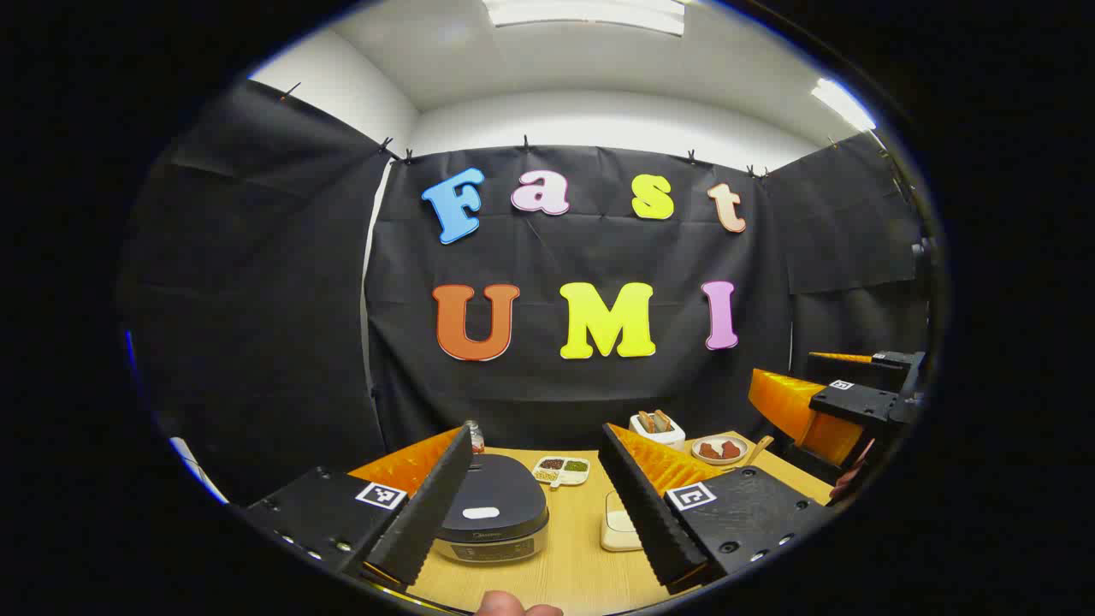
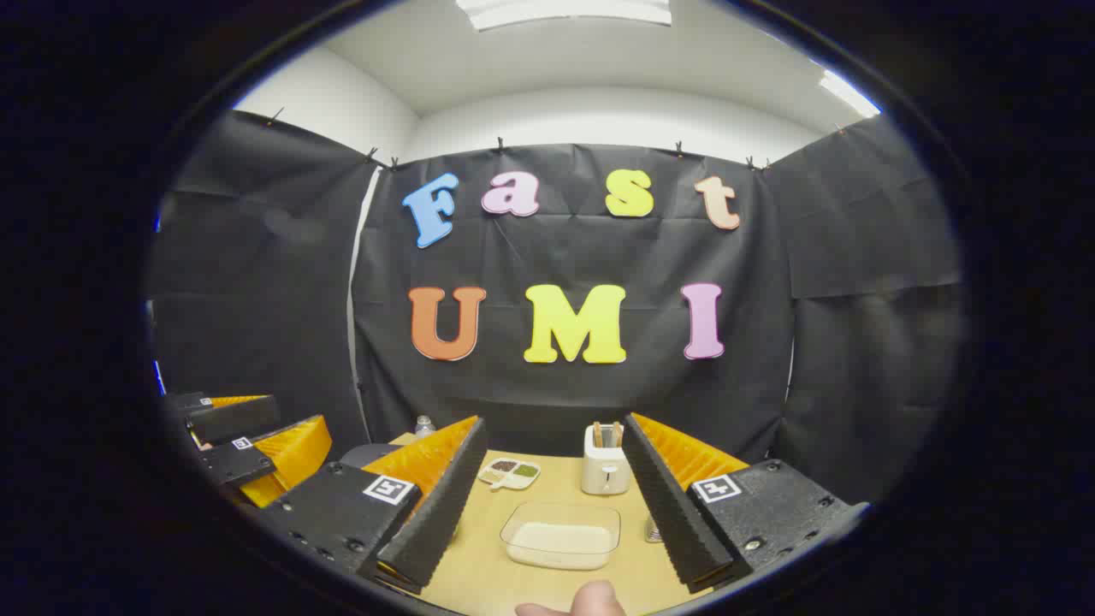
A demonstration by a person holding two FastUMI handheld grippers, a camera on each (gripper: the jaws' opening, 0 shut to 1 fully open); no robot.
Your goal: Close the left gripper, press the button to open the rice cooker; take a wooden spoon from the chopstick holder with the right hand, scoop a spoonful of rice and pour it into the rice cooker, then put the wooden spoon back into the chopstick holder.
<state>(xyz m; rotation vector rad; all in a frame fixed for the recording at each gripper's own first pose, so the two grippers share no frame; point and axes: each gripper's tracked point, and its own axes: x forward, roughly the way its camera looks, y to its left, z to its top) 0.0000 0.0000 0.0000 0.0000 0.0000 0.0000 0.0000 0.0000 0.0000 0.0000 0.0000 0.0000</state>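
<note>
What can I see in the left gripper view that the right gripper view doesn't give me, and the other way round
Left gripper view: the rice cooker, lid down, between the open fingers of the left gripper, and a small plate of reddish food at the far right of the table. Right gripper view: the clear container of rice seen whole, between the open fingers of the right gripper, and a small bottle at the back left. Both: the wooden table, the divided dish and the white chopstick holder.

The left gripper [image 1: 535, 505] has two ridged, wedge-shaped fingers on flat black blocks, each block studded with silver screws and carrying a square black-and-white marker tag. The right gripper [image 2: 554, 513] is built the same.
</note>
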